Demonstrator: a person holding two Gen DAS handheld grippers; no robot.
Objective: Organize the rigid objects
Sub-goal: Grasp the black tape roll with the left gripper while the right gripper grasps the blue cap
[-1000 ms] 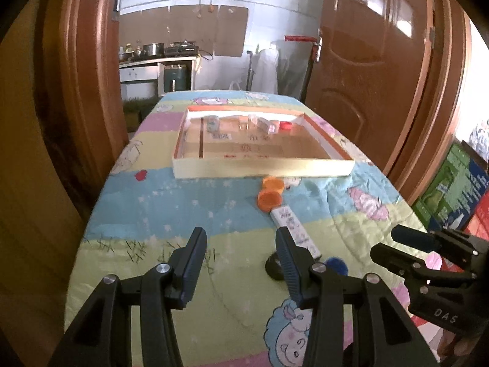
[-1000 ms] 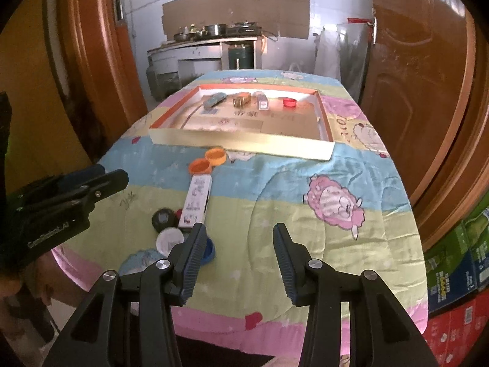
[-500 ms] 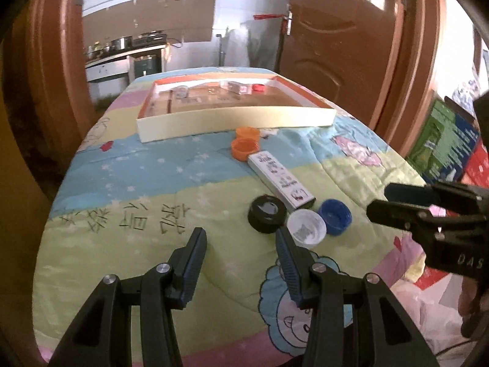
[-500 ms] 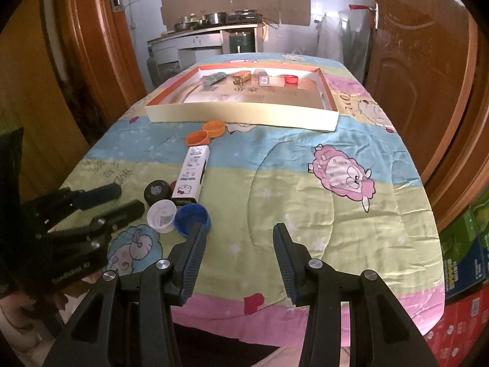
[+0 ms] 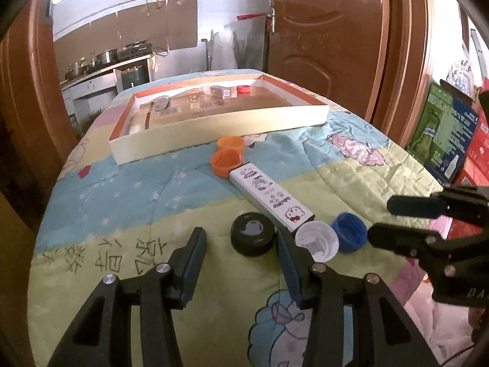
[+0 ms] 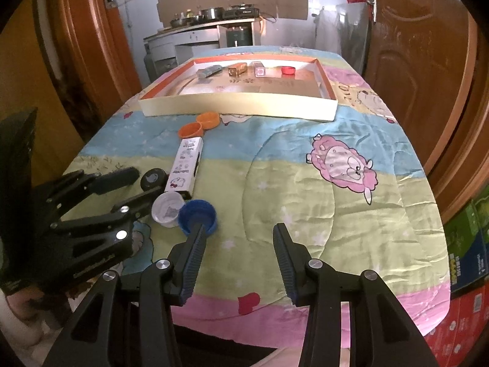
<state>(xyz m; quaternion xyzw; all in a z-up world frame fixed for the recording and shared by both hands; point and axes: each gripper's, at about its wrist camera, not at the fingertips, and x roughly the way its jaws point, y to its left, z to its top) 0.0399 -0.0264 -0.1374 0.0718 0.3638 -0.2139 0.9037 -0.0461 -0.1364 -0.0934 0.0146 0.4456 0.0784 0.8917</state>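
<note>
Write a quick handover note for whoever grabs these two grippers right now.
Left gripper: open, jaws just closing in, the black cap in front of them, not gripped.
Right gripper: open, empty, by the blue cap.
Done: four small items, a red cap among them, lie in the tray.
Left on the quilt: black, white and blue caps, white box, two orange caps.

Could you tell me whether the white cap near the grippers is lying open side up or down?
Open side up. The white cap shows its hollow interior and raised rim in both views, resting on the blanket.
</note>
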